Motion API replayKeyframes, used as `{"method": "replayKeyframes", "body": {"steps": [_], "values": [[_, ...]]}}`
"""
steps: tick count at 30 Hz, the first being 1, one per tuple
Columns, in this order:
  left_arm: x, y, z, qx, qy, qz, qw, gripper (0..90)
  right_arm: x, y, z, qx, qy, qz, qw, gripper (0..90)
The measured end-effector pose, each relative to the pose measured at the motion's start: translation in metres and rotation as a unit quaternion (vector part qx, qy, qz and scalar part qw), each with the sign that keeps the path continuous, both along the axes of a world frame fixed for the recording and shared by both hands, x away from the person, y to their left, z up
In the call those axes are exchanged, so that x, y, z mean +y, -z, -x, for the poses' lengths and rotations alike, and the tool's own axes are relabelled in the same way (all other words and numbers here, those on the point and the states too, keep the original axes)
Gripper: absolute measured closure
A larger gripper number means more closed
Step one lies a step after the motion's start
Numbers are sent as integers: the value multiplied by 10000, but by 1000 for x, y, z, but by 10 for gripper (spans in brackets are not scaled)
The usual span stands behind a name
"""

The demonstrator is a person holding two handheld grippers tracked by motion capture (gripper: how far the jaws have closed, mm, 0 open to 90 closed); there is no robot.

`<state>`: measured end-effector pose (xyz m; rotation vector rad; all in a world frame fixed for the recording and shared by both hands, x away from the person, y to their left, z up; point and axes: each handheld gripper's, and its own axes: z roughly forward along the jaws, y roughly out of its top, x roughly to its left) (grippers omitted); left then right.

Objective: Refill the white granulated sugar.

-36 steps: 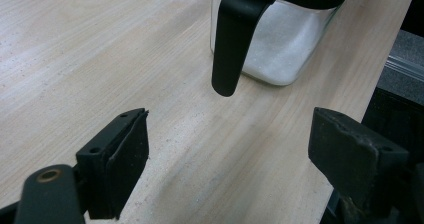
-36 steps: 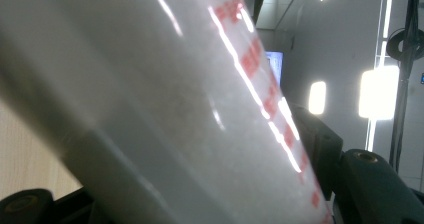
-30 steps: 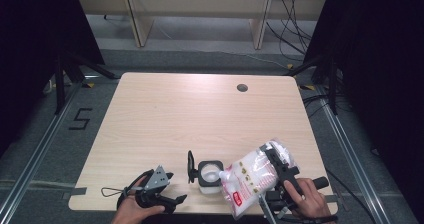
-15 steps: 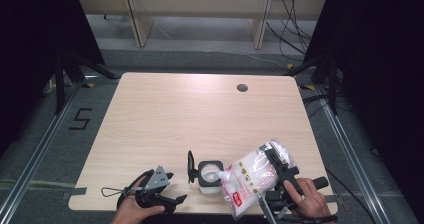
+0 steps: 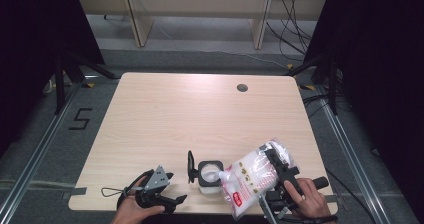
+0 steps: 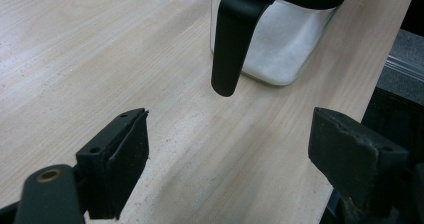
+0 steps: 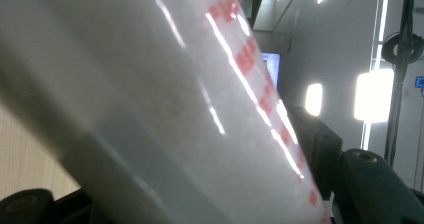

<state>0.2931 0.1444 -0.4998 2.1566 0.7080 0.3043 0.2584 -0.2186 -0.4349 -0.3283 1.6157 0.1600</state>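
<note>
The right gripper (image 5: 278, 171) clamped a clear plastic bag (image 5: 255, 176) of white granules, red-printed and tilted, its corner seemingly over the square open jar (image 5: 209, 172) near the table's (image 5: 200, 109) front edge; the left gripper (image 5: 167, 191) rested nearby, jaws apart

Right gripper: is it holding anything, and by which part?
Yes. The right gripper is shut on the white plastic bag of powder, gripping around its upper body, with the bag's mouth tilted down toward the open jar.
</note>
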Motion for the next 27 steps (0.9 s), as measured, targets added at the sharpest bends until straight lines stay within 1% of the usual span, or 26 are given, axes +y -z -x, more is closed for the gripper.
{"method": "replayKeyframes", "body": {"steps": [1, 2, 4, 8, 9, 10, 11, 17, 18, 19, 20, 22, 23, 27], "values": [[0, 0, 0, -2, 2, -3, 10000, 161, 0, 2, 0, 74, 52, -94, 9999, 463], [0, 0, 0, 9, -4, 22, 10000, 161, -1, 2, 0, 80, 34, -115, 9999, 463], [0, 0, 0, 1, -3, 3, 10000, 161, -1, 2, 0, 84, 39, -125, 9999, 463], [0, 0, 0, -2, 1, -2, 10000, 161, -1, 2, 1, 95, 81, -93, 9999, 463], [0, 0, 0, 9, -3, 24, 10000, 161, -1, 2, 0, 94, 73, -93, 9999, 463], [0, 0, 0, -18, 42, 13, 10000, 161, -1, 2, 0, 94, 73, -96, 9999, 463], [0, 0, 0, 5, -8, 10, 10000, 161, -1, 2, 0, 94, 74, -94, 9999, 463], [0, 0, 0, 4, 2, -1, 10000, 161, -1, 2, 0, 99, 69, -89, 9999, 463], [-1, 0, 0, 27, -1, 57, 10000, 161, -1, 2, 0, 100, 70, -89, 9999, 464], [-1, 0, 0, 24, -4, 57, 10000, 161, -1, 2, 0, 98, 65, -87, 9999, 464], [0, 0, 0, 9, -8, 25, 10000, 161, -1, 1, 0, 34, 16, 11, 10000, 464], [0, 0, 0, 3, -3, 6, 10000, 161, -1, 0, 0, 40, 21, 20, 10000, 465], [-1, 0, 0, 23, -4, 52, 10000, 161, -1, 1, -1, 53, 26, 18, 10000, 465], [-1, 0, 0, 24, -3, 56, 10000, 161, -1, 1, -1, 68, 18, 43, 10000, 466]]}}
